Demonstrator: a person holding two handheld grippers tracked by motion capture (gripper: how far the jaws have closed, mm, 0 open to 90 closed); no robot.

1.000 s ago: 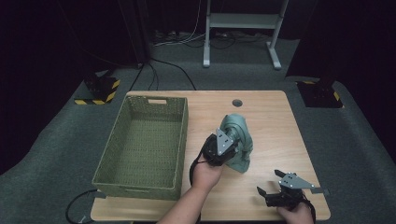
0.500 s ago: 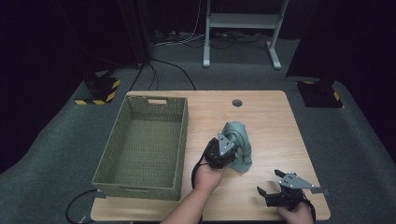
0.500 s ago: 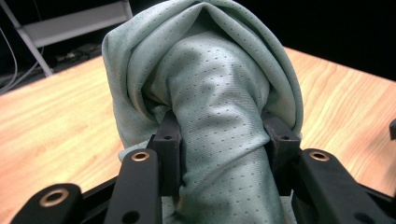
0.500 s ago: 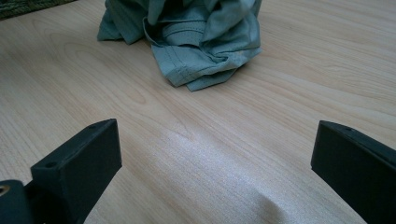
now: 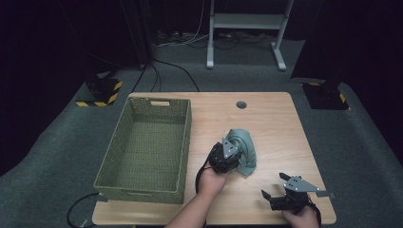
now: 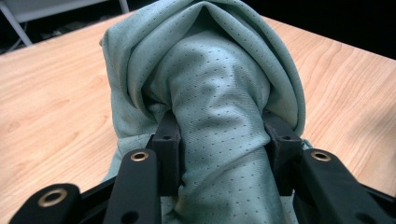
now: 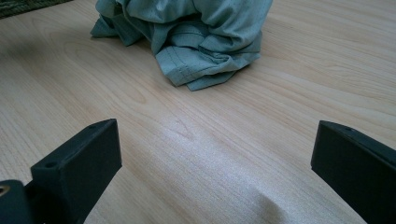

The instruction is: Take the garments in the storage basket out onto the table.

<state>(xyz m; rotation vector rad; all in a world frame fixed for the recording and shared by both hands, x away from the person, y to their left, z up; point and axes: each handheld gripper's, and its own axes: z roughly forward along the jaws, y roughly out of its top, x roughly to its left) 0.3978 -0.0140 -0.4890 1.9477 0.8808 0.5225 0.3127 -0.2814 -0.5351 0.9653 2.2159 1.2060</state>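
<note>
While right gripper (image 5: 278, 198) gapes, left gripper (image 5: 227, 154) pinching cloth (image 6: 219, 121)

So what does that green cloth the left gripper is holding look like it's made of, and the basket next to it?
Cloth: a thin knit, probably synthetic sports mesh, judging by its rows of tiny pinholes and soft matte folds. Basket: olive green with an even woven texture, perhaps woven plastic or wicker; the look leaves that open.

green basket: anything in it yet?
Empty. The high view shows the green basket with only bare woven floor; the teal cloth is outside on the table, clamped by the left gripper.
</note>
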